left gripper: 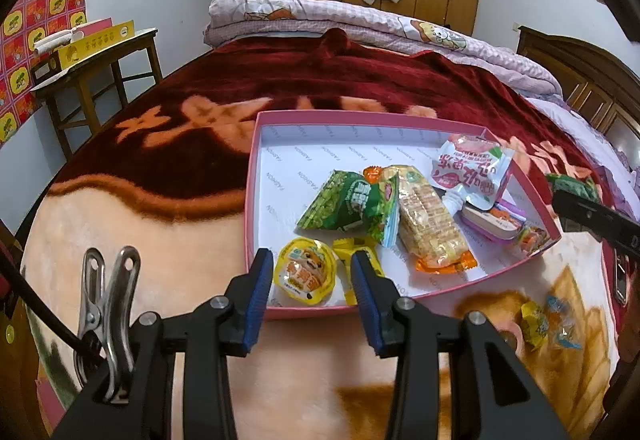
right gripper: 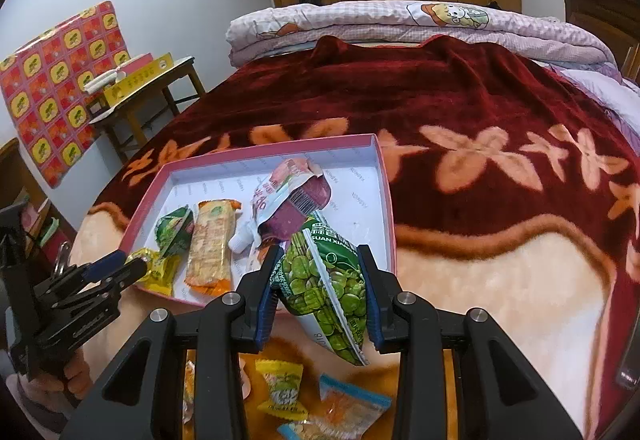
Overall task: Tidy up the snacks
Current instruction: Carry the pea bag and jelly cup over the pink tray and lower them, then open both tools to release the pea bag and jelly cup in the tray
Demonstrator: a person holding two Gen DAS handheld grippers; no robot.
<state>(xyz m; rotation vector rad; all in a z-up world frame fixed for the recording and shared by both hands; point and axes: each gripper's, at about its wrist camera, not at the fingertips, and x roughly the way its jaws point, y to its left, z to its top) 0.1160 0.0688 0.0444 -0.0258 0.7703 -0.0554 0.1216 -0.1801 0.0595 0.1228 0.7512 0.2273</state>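
Note:
A pink-rimmed white box [left gripper: 256, 167] [right gripper: 160, 179] lies on the bed blanket. In it are a green pea packet [left gripper: 348, 205], a cracker pack [left gripper: 430, 220] [right gripper: 212, 240], a pink-white spout pouch [left gripper: 472, 163] [right gripper: 280, 191] and a yellow jelly cup [left gripper: 306, 274]. My left gripper [left gripper: 312, 264] [right gripper: 128, 266] hovers over the box's near corner. Its jaws stand apart around the jelly cup, which rests on the box floor with a gap beside it. My right gripper [right gripper: 320, 260] is shut on a second green pea packet [right gripper: 332, 280] and holds it above the box's near right corner.
Loose wrapped candies [left gripper: 536, 322] [right gripper: 284, 388] lie on the blanket before the box. A folded quilt [left gripper: 360, 23] sits at the far end of the bed. A wooden side table [left gripper: 100, 79] with a yellow carton stands to the left. A metal clip [left gripper: 108, 304] hangs on my left gripper.

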